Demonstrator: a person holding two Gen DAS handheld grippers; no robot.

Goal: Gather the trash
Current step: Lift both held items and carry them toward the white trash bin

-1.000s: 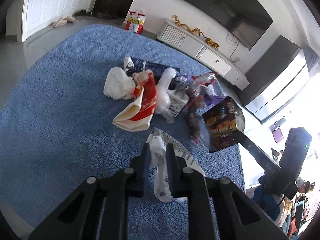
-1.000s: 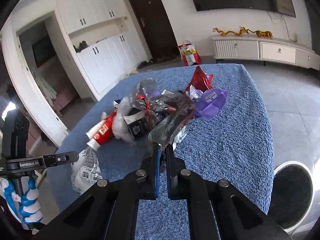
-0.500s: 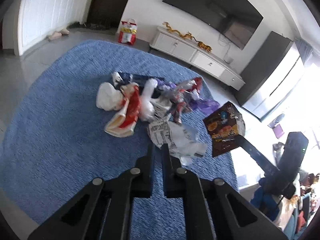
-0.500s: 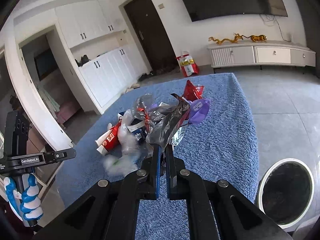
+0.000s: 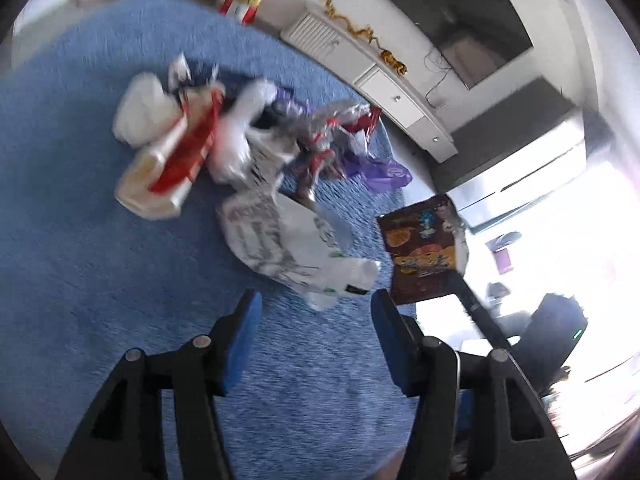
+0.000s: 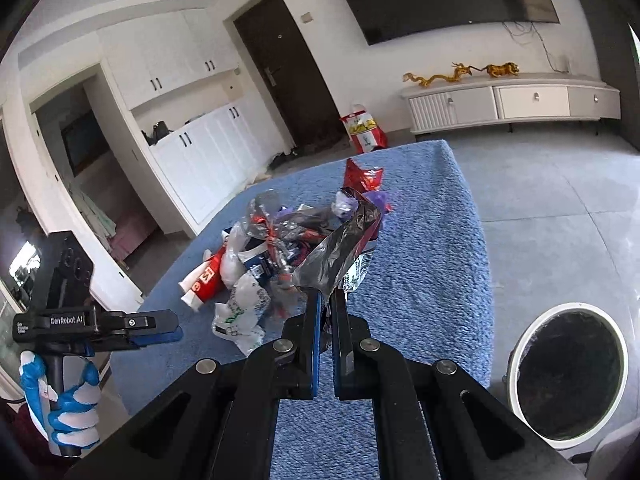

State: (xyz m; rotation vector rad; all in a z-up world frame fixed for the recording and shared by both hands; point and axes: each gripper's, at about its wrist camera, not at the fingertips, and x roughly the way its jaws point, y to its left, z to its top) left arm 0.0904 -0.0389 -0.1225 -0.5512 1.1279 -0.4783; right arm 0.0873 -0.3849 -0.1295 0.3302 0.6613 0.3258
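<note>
A: The right gripper (image 6: 325, 300) is seen with its blue pads nearly together, and a crumpled snack wrapper (image 6: 340, 248) is pinched between them, silvery on the inside and held up clear of the blue cloth (image 6: 440, 264).

B: And the same wrapper (image 5: 422, 250) can be picked out from the left wrist view, brown and printed on its outer face, raised at the table's far edge.

A: The left gripper (image 5: 316, 308) is spread wide, and nothing is held in it. A white printed plastic bag (image 5: 296, 244) is lying on the cloth just ahead of its fingertips, apparently free.

B: The bin (image 6: 568, 372) is shown on the floor to the right, dark-lined with a white rim. Its contents cannot be made out.

A: So progress is judged to be early. One wrapper is lifted but not yet dropped in.

B: Much is left. The red and white carton (image 5: 168, 164), the white crumpled wad (image 5: 142, 110), the purple film (image 5: 384, 174), the red foil packet (image 6: 362, 176) and the clear wrappers (image 5: 328, 128) are all lying heaped mid-table.

A: The left view is blurred, so finer pieces in the heap cannot be counted.
</note>
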